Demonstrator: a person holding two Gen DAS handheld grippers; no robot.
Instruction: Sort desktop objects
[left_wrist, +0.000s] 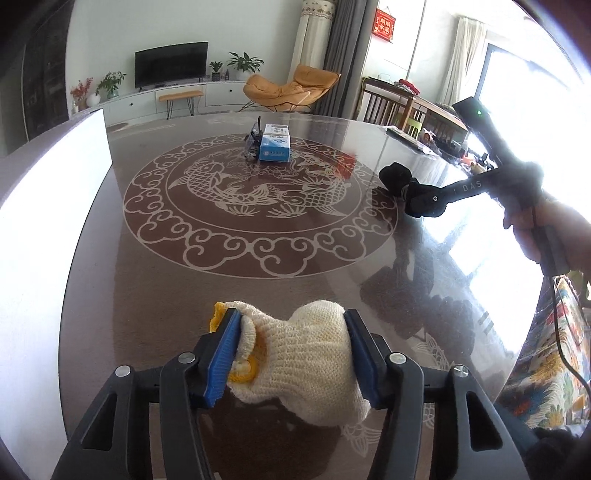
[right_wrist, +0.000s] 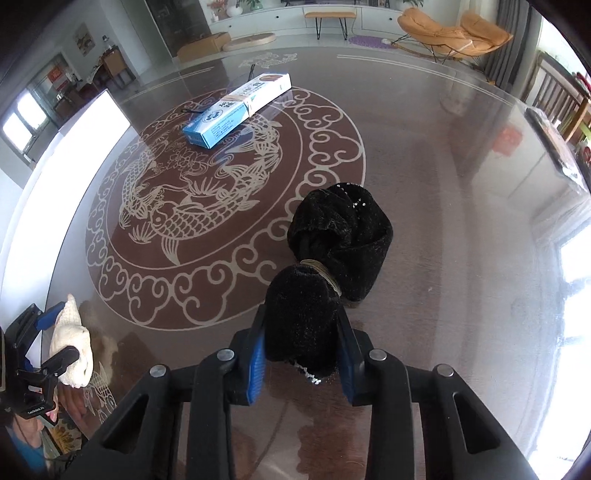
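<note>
**Both grippers clamped on bundled fabric over the patterned table**

The left gripper (left_wrist: 291, 354) is clenched on a cream knitted glove bundle (left_wrist: 310, 354) with yellow trim; its two blue pads press into the bundle from either side, and the knit bulges out ahead of and behind the jaws. In the right wrist view the same gripper (right_wrist: 55, 332) shows far off to the left, the cream bundle between its fingers.

The right gripper (right_wrist: 301, 354) grasps a black velvety cloth bundle (right_wrist: 332, 251) tied at its waist with a pale band (right_wrist: 325, 275). The pads squeeze the near lobe; the larger far lobe lies ahead of the fingertips, and whether it touches the table cannot be told. From the left wrist view, this gripper (left_wrist: 406, 192) is well ahead and to the right, held by a hand (left_wrist: 543, 229).

Far ahead of both tools, near the middle of the glossy brown table (right_wrist: 443, 184) with its fish medallion, lies a blue and white carton (right_wrist: 236, 110). A small dark item (left_wrist: 255, 142) rests just beside the carton; its kind is unclear.
</note>
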